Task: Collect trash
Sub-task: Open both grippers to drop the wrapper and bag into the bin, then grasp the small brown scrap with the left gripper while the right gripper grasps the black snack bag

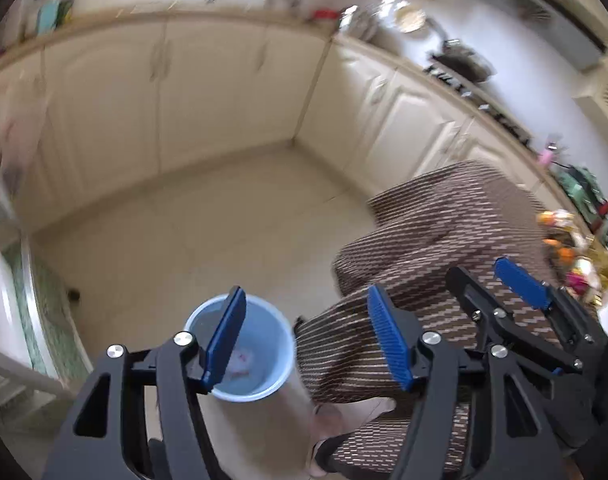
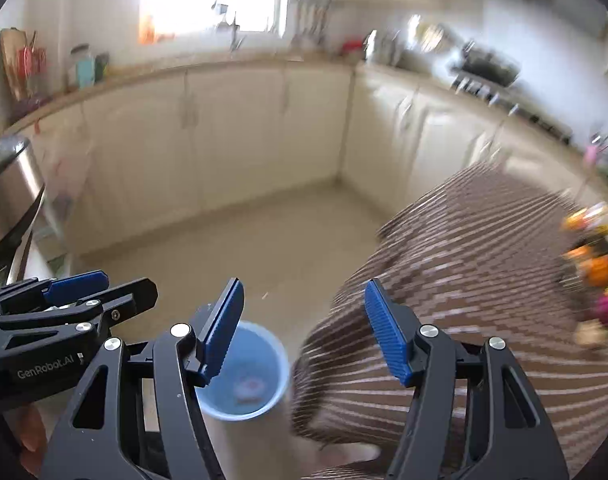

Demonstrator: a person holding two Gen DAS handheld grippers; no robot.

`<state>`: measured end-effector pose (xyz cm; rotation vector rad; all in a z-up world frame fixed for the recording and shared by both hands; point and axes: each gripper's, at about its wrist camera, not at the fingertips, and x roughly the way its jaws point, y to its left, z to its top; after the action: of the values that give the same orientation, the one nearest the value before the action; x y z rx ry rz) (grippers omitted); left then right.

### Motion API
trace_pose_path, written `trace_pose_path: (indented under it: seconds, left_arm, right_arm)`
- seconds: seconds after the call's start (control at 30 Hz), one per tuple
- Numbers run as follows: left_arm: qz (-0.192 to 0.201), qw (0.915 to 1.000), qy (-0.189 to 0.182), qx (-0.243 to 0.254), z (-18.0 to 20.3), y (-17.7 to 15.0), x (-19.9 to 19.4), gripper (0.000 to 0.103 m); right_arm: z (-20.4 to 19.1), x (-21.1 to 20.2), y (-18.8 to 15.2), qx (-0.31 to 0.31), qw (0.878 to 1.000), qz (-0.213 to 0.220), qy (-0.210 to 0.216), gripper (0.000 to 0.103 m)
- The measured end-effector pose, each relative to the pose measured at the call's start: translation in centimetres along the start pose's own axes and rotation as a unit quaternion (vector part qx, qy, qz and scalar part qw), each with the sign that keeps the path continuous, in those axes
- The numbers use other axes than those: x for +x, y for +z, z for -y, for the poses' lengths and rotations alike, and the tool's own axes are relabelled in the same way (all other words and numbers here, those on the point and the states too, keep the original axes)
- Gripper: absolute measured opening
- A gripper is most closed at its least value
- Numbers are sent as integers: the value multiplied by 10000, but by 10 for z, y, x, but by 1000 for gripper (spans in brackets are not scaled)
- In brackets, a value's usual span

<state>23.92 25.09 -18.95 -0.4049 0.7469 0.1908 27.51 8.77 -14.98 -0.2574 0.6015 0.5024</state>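
A round bin (image 1: 281, 334) with a pale blue liner stands on the tiled floor, below both grippers. A pale crumpled scrap of trash (image 1: 243, 361) lies at its bottom, also seen in the right wrist view as the scrap (image 2: 249, 388) inside the bin (image 2: 280, 364). My left gripper (image 1: 308, 332) hangs above the bin, open, with nothing between its blue pads. My right gripper (image 2: 304, 328) is open and empty too, beside the left one. Each shows in the other's view: right gripper (image 1: 492, 280), left gripper (image 2: 115, 286).
A person's brown striped garment (image 1: 444, 240) fills the right side, close to the bin, with a foot (image 1: 332, 420) beside it. Cream cabinets (image 1: 207, 92) line the back and right under cluttered counters. A steel appliance (image 2: 7, 192) stands at the left. Colourful items (image 2: 596, 264) sit far right.
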Motion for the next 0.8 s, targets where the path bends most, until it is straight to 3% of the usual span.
trace_pose_path:
  seconds: [0.2,0.37,0.6,0.8]
  left_arm:
    - [390,9965,-433,596,77,2,-42,67]
    - [332,9886,-778,1242,152,-8,-48,67]
    - [-30,9700,-1225,2097,252,-29,-20,67]
    - [-439,9602,-1273,2447,303,-40,22,66]
  right_arm:
    - [61,-77,1,251,9956,621,-656,64]
    - [131,-109,-15,788,9883,667,-1120,65]
    - [218,-128,-56,1536,9719,389,-1743,66]
    - [260,-123,-72,1833,9658,181,-1825,66]
